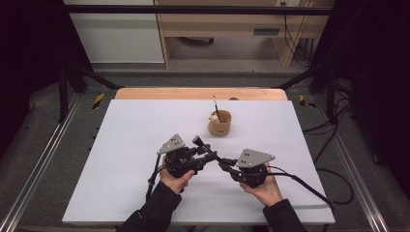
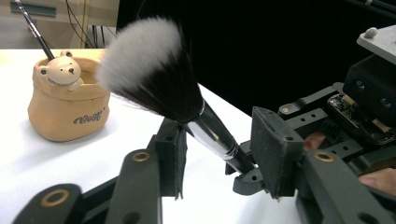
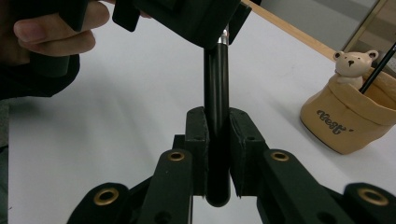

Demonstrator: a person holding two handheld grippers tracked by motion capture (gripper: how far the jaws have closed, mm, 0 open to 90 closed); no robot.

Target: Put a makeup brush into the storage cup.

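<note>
White sheeting covers the table; over it the right gripper clamps the black handle end of a fluffy black-and-white makeup brush, while the left gripper straddles the silver ferrule, pads seemingly not yet pressing; the handover looks half done; a tan bear-faced fabric pot, holding a thin dark brush, stands beyond, probably the destination.

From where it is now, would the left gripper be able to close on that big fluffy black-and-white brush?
Probably yes. The left gripper already has the black-and-white makeup brush between its open jaws, metal collar touching one pad. Nothing blocks it; the right gripper holds the black handle's far end.
</note>
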